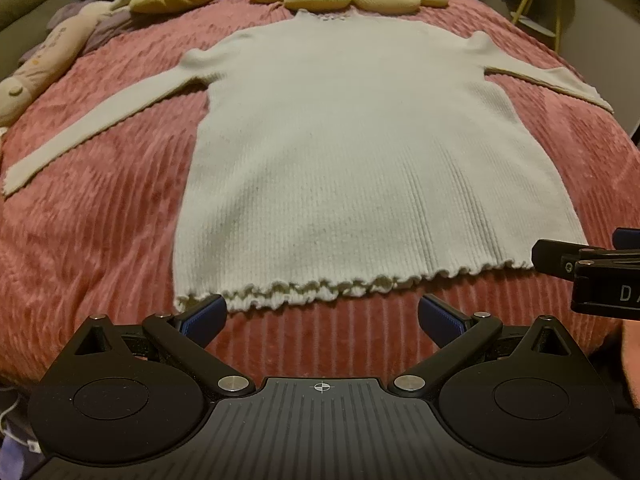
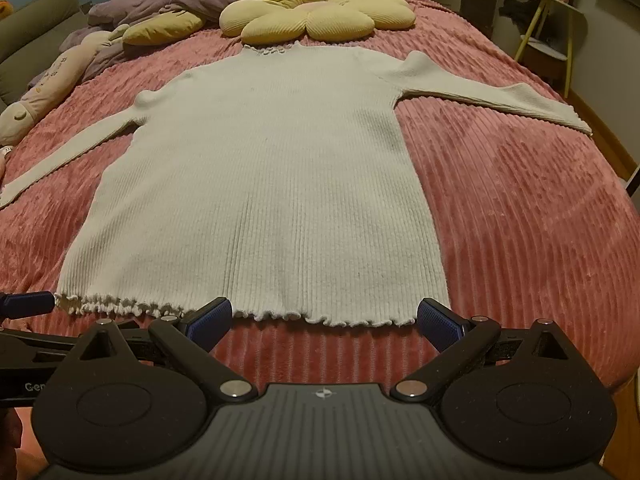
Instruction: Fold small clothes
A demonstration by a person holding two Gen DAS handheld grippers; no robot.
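Left wrist view, my left gripper [image 1: 320, 314] spread wide just short of the sweater [image 1: 360, 168] hem, sweater flat mid-bed [image 1: 100, 240], sleeves out, my right gripper [image 2: 324, 318] likewise apart at the hem.

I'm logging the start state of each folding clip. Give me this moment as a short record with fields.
garment: white ribbed sweater, spread flat, unfolded
sleeves: both stretched out sideways
hem: ruffled edge nearest the tools
surface: pink ribbed blanket
left tool: open, at the hem's left part, holding nothing
right tool: open, at the hem's right part, holding nothing
beyond the collar: yellow flower cushion
left side of the bed: plush toy
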